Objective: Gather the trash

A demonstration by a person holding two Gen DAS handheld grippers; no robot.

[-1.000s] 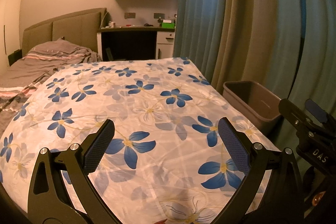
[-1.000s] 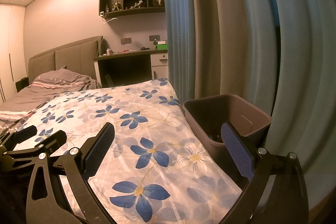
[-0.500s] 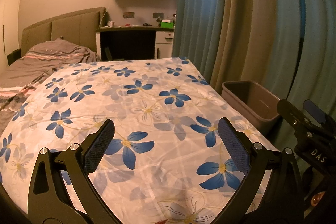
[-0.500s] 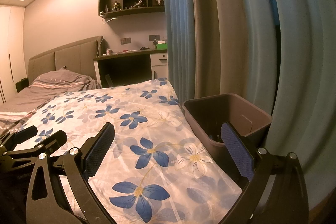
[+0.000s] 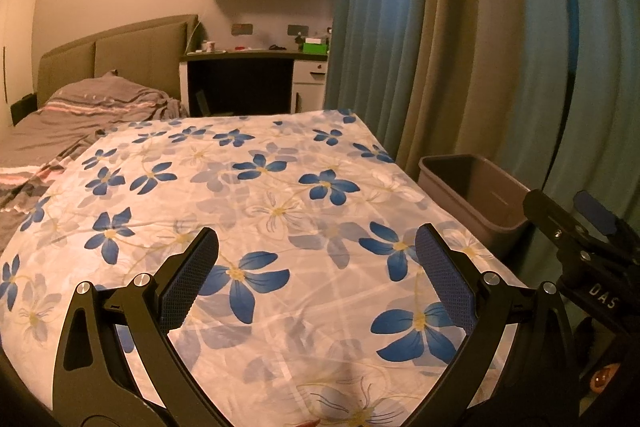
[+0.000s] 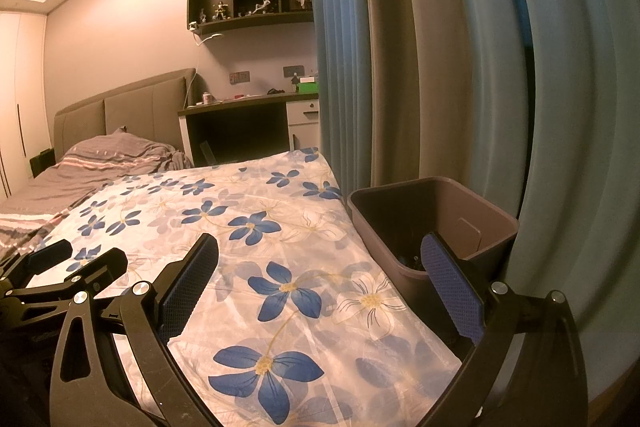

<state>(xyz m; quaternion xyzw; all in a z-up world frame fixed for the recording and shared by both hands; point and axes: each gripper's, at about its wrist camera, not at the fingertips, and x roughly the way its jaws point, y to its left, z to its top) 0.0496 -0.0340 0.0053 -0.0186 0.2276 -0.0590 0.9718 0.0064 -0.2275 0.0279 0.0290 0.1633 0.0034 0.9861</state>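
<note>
Right hand-held gripper (image 5: 576, 223) reads "DAS".

Two black claws (image 5: 316, 267) (image 6: 320, 267), blue textured pads (image 5: 188, 281), silver screws, white "DAS" lettering.

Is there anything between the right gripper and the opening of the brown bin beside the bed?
Nothing visible blocks it. The right gripper is open and empty above the floral sheet, and the bin stands uncovered just ahead by the curtain.
</note>
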